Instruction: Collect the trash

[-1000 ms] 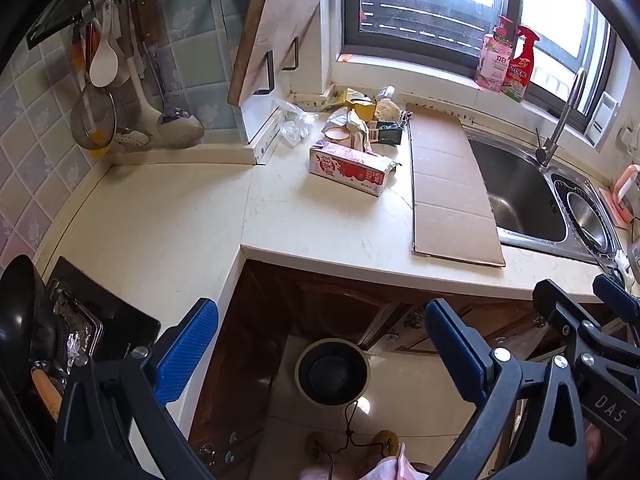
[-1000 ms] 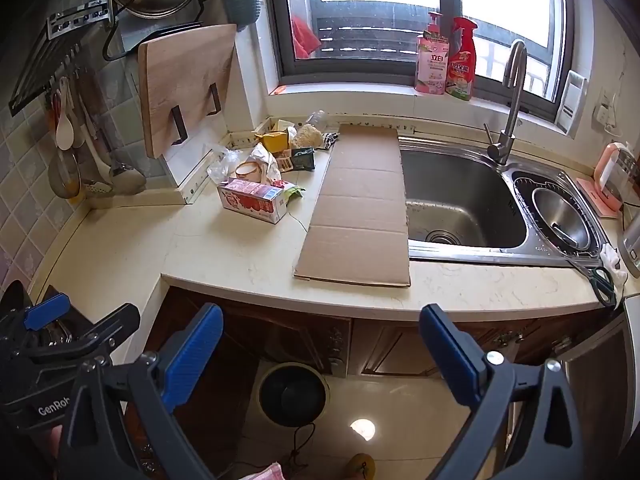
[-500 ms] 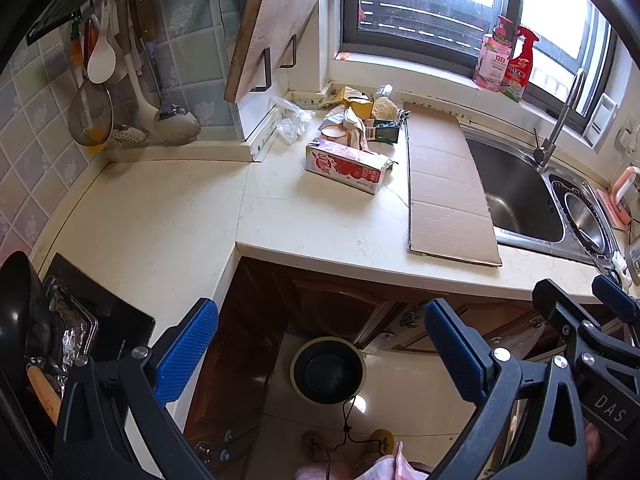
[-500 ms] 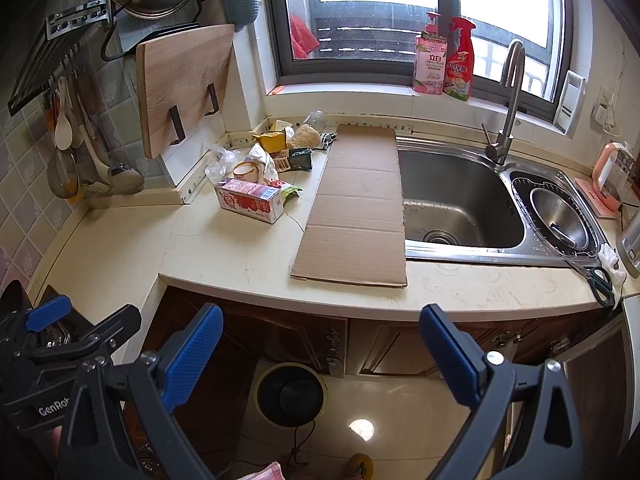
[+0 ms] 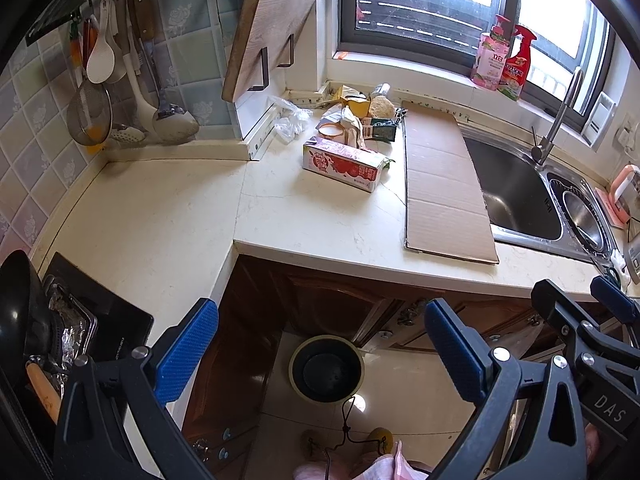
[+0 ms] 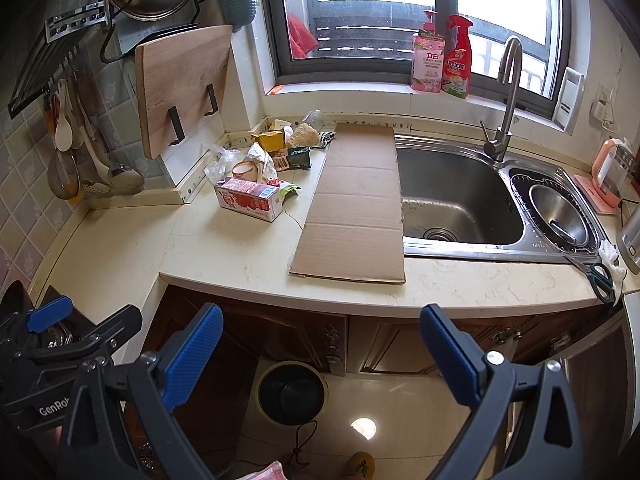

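- Cream stone worktop ahead of both grippers, loaded with rubbish at its far corner; nothing collected yet, judging by how things lie.
- Left gripper wide apart and empty, held off the worktop edge, above the floor.
- Right gripper likewise spread and empty, level with the cupboard fronts; nothing between the blue pads.
- Dark round bin down on the floor, just below and ahead of the left gripper, its mouth open; looks empty as far as can be told.
- Pink and red carton lying on its side, nearest piece of the pile, well beyond both grippers and a little left of centre for the right one.
- Behind the carton, a loose heap: crumpled clear plastic bag, a small round paper cup, a yellow wrapper, a dark green packet, a pale crumbly lump. Exact contents hard to make out.
- Flat strip of brown cardboard stretched from the worktop's front edge to the back wall, just beside the sink, straight ahead of the right gripper; probably rubbish too, though uncertain.
- Whole job left: each piece to be picked off the worktop and dropped in the bin.
- Likely light, crushable stuff, apt to slip or spill if pinched badly.
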{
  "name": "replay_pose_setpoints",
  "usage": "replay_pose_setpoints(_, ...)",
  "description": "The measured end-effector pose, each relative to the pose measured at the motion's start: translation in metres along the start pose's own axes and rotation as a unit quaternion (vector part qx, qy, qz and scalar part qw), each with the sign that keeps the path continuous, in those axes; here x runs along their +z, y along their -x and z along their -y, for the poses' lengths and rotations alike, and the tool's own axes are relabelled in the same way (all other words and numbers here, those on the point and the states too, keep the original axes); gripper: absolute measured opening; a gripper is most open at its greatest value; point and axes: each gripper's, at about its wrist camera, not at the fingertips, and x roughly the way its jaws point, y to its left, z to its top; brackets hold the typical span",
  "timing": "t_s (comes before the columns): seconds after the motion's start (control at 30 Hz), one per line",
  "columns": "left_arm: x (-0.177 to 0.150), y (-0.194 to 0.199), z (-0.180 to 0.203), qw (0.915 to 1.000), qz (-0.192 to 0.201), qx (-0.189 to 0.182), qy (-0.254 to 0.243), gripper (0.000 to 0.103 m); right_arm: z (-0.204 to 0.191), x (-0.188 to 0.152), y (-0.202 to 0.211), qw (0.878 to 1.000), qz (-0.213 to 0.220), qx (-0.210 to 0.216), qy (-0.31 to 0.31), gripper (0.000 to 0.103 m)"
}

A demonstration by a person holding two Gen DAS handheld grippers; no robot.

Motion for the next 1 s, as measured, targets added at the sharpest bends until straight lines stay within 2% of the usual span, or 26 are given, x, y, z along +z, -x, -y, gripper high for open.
replay_pose_setpoints(1.0,-0.0077,0.0023,0.0025,1.0000,-0.004,-0.002,0.004,0.101,-0.0008,-0.0055,0.0027,1.000,-0.003,-0.001,0.000,0.099)
